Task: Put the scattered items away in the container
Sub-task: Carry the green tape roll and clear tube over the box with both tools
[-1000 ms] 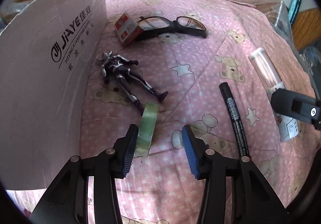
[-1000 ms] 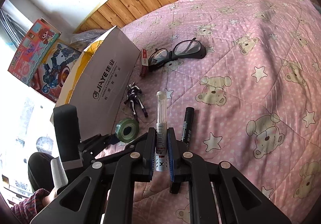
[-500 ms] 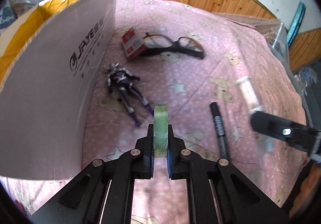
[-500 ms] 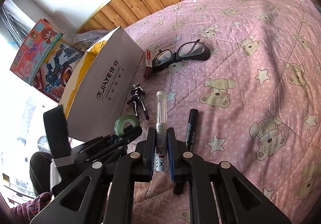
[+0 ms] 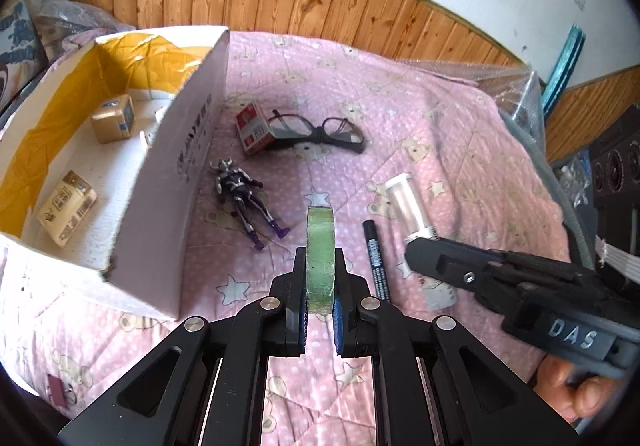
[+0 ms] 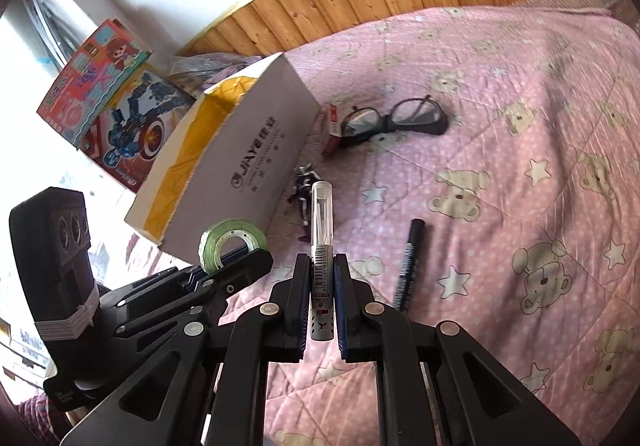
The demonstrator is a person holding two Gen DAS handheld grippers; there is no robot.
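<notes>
My left gripper (image 5: 319,278) is shut on a green tape roll (image 5: 320,246), held on edge above the pink bedspread; the roll also shows in the right wrist view (image 6: 232,246). My right gripper (image 6: 322,286) is shut on a clear-capped tube (image 6: 322,230), which also shows in the left wrist view (image 5: 408,206). The open cardboard box (image 5: 188,150) stands to the left, with small packages inside. On the bed lie a toy figure (image 5: 244,198), a black marker (image 5: 376,258), glasses (image 5: 320,134) and a small red box (image 5: 254,128).
A wooden headboard (image 5: 320,2) runs along the back. Toy boxes (image 6: 108,106) stand behind the cardboard box. Plastic wrap (image 5: 500,82) lies at the bed's right edge. A binder clip (image 5: 60,394) lies at the lower left.
My left gripper closed on the tape roll and lifted it off the bed, so the box interior came into view. My right gripper kept holding the tube and rose a little.
</notes>
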